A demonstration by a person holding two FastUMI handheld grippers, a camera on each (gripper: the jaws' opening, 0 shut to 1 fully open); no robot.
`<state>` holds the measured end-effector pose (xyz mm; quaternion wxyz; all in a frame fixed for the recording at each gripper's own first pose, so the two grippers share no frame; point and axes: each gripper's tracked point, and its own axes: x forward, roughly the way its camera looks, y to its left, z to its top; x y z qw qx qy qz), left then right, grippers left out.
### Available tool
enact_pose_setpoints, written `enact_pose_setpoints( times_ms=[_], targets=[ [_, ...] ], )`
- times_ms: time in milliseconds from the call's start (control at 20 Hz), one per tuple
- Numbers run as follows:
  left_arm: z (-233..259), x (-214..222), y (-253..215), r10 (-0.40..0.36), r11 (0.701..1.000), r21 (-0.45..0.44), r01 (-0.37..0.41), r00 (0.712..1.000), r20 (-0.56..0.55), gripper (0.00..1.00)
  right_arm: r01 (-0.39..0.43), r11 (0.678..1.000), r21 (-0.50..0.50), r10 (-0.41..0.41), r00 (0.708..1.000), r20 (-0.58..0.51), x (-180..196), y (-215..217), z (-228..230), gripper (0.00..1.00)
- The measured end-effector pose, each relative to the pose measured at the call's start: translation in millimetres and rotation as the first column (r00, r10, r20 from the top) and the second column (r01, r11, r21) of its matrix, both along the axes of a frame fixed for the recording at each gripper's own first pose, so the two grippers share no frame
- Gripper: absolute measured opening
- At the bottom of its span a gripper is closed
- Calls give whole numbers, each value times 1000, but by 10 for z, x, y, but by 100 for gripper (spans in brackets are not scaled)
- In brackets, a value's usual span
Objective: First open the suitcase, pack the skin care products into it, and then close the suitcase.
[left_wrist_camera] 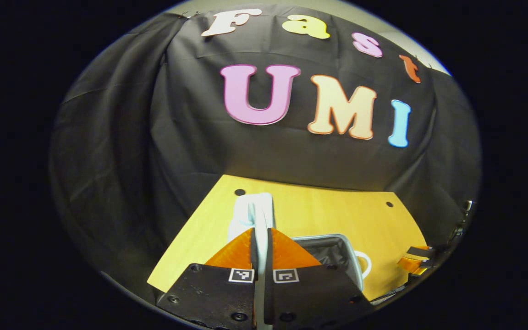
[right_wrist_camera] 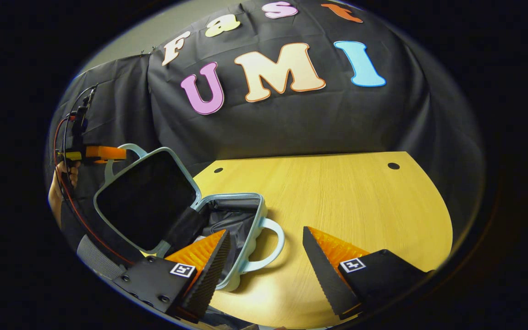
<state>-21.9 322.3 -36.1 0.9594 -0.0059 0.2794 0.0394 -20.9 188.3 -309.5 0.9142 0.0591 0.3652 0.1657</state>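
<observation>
At the table's (right_wrist_camera: pixel 337 192) left side, my left gripper (left_wrist_camera: pixel 261 238) pinches the suitcase (right_wrist_camera: pixel 241 215) lid (right_wrist_camera: pixel 145 201), so I lift slowly while my right gripper (right_wrist_camera: pixel 264 247) waits open.

Raised lid (right_wrist_camera: pixel 147 201) blocks suitcase (right_wrist_camera: pixel 241 229) left side; table (right_wrist_camera: pixel 360 201) open to right.

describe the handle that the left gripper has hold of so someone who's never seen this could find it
On the yellow wooden table sits a small pale blue suitcase, its lid raised. That lid's top edge carries a pale loop handle, pinched by the left gripper. The other handle hangs free off the lower half.
</observation>
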Motion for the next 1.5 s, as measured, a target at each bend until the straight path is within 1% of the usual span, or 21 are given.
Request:
enact_pose_setpoints(
  times_ms=[100,250,550,700,1000,1150,1350,1500],
  targets=[
    [-11,64,-256,-39,999,-6,39,999,7,1,9,1000,-2,-9,1000,4,7,-99,16,98],
    [-28,132,-620,-82,995,-54,83,996,22,0,33,999,0,-33,999,11,12,-260,40,98],
    [-183,186,-1308,-166,973,-160,169,986,28,1,56,998,-7,-56,998,11,3,-512,85,98],
    [-308,172,-1611,-211,961,-181,210,977,11,1,66,998,-14,-66,998,18,1,-645,121,98],
    [-674,121,-2161,-286,934,-239,266,957,-51,1,97,995,-25,-96,995,29,-11,-917,161,98],
    [-902,105,-2365,-315,927,-244,285,945,-90,1,116,993,-30,-115,993,38,6,-1045,191,98],
    [-1214,4,-2598,-362,916,-241,321,920,-150,2,132,990,-41,-130,990,49,15,-1159,224,98],
    [-1472,-37,-2747,-383,912,-236,335,902,-198,2,145,988,-56,-142,989,50,15,-1252,222,98]
  ],
)
